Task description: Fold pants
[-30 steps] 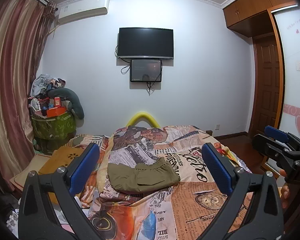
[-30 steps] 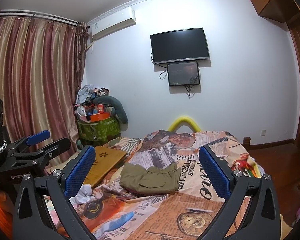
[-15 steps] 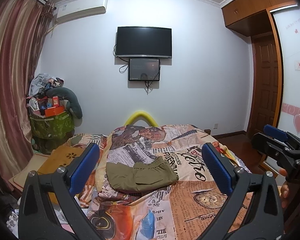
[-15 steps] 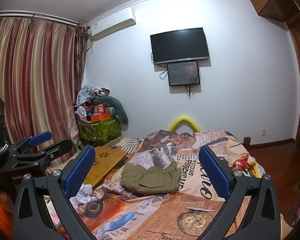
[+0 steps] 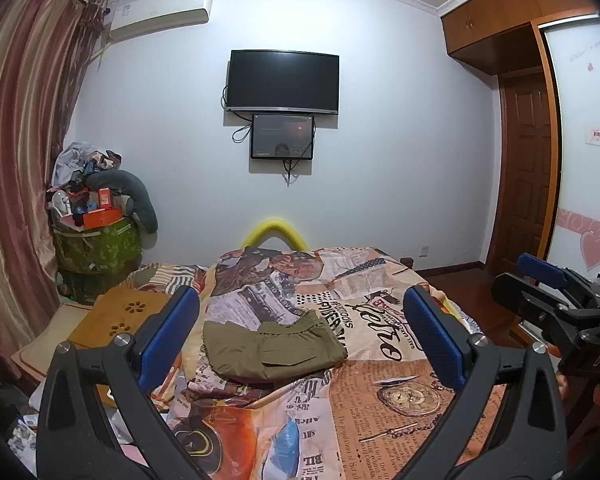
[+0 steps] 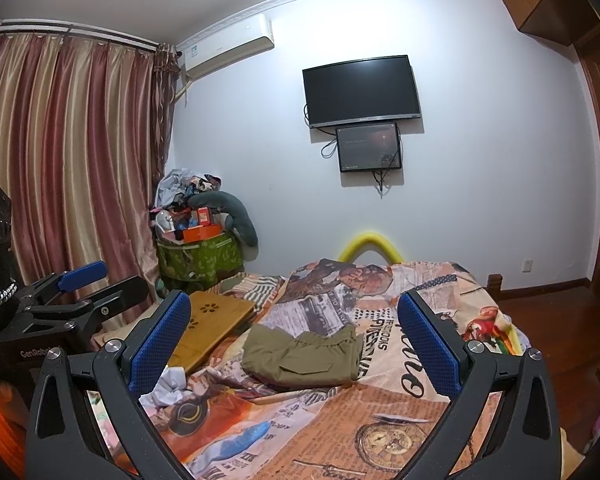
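From the left wrist view, the left tongs (image 5: 300, 334) are spread wide and carry nothing, held up off the bed (image 5: 380, 392) with its newspaper-print cover. Between the blue pads sit the olive pants (image 5: 274, 346), lying on the bed as a compact, squarish bundle with the elastic waistband on top toward the far side. Off at the right edge the right tongs (image 5: 548, 280) poke into frame, well apart from the cloth.

Over to the right wrist view: the right tongs (image 6: 294, 344) are spread too, gripping nothing, and the pants (image 6: 304, 356) show the same tidy packet, a flap pocket facing up, edges roughly lined up. The left tongs (image 6: 88, 284) sit at the left edge, apart from the pants.

My read: the folding looks done, or nearly so. At most a last squaring-up remains; neither tool touches the cloth.
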`<action>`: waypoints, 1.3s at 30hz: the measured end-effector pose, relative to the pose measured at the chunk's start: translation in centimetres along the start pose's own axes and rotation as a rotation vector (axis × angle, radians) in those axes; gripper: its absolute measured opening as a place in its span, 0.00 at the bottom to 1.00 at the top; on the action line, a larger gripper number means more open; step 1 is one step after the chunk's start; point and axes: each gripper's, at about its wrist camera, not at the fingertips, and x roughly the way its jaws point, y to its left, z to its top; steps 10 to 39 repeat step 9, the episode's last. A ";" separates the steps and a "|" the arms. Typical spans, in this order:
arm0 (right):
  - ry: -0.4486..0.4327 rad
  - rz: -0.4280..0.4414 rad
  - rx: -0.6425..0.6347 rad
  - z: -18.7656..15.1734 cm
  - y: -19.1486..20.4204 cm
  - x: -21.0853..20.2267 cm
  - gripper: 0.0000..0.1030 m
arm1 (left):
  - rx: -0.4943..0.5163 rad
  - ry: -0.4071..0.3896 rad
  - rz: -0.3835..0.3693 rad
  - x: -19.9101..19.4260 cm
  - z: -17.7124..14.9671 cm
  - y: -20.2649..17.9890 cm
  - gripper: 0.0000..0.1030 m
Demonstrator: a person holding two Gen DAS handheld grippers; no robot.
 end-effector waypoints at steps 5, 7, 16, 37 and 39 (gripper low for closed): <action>0.007 0.009 -0.003 -0.1 0.0 0.0 1.00 | -0.002 -0.006 0.004 -0.1 0.0 0.0 1.00; 0.009 0.010 -0.004 -0.2 0.1 0.0 1.00 | -0.007 0.000 0.001 0.0 0.0 0.1 1.00; 0.010 0.011 -0.005 -0.2 0.1 0.0 1.00 | -0.009 0.006 0.000 0.2 -0.1 0.0 1.00; 0.010 0.011 -0.005 -0.2 0.1 0.0 1.00 | -0.009 0.006 0.000 0.2 -0.1 0.0 1.00; 0.010 0.011 -0.005 -0.2 0.1 0.0 1.00 | -0.009 0.006 0.000 0.2 -0.1 0.0 1.00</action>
